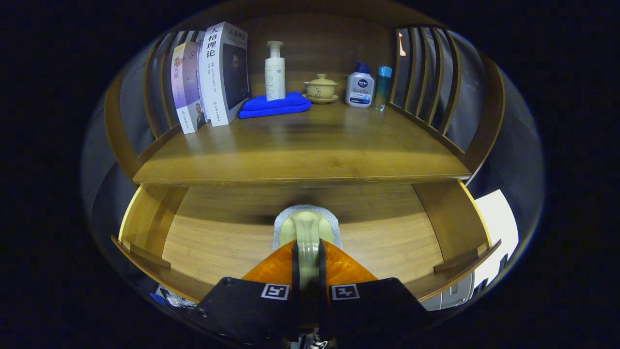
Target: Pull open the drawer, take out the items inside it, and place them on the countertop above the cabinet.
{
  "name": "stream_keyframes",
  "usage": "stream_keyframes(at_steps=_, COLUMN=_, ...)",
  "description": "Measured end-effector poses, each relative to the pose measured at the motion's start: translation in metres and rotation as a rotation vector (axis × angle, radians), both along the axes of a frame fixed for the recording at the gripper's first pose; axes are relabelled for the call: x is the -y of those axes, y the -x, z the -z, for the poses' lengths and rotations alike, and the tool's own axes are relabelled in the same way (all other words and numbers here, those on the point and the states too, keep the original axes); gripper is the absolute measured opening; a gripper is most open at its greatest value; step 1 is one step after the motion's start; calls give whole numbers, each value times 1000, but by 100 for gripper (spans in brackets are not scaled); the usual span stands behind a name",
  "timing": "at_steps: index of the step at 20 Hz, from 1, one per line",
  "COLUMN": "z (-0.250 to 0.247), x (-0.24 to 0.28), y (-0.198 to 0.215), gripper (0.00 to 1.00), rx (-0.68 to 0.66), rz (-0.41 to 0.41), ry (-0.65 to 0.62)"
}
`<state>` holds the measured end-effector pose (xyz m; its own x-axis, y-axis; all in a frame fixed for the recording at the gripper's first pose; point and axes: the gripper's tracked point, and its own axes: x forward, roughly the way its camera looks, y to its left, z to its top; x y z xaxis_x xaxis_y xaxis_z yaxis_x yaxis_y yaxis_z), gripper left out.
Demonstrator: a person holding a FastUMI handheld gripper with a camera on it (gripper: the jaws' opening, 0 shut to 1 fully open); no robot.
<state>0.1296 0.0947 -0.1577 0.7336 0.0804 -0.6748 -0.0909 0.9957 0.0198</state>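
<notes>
Open drawer [145, 213] under countertop [300, 150], tool [308, 264] clamped on pale brush [306, 230], handle's near end hidden.

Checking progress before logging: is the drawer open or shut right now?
Open. The drawer is pulled out under the countertop, its wooden floor exposed. The hand-held gripper is shut on a pale green item above it.

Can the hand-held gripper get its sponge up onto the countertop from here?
Probably yes. The hand-held gripper is shut on the sponge above the open drawer, and the front of the countertop lies bare, with the towel and bottles farther back.
</notes>
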Motion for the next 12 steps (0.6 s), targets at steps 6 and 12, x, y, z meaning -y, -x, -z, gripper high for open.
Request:
stream_keyframes(at_steps=6, z=0, x=3, y=11, gripper=18, rx=19, rz=17, ry=10)
stream_keyframes(at_steps=12, z=-18, x=1, y=5, gripper=18, rx=185, rz=40, ry=-94)
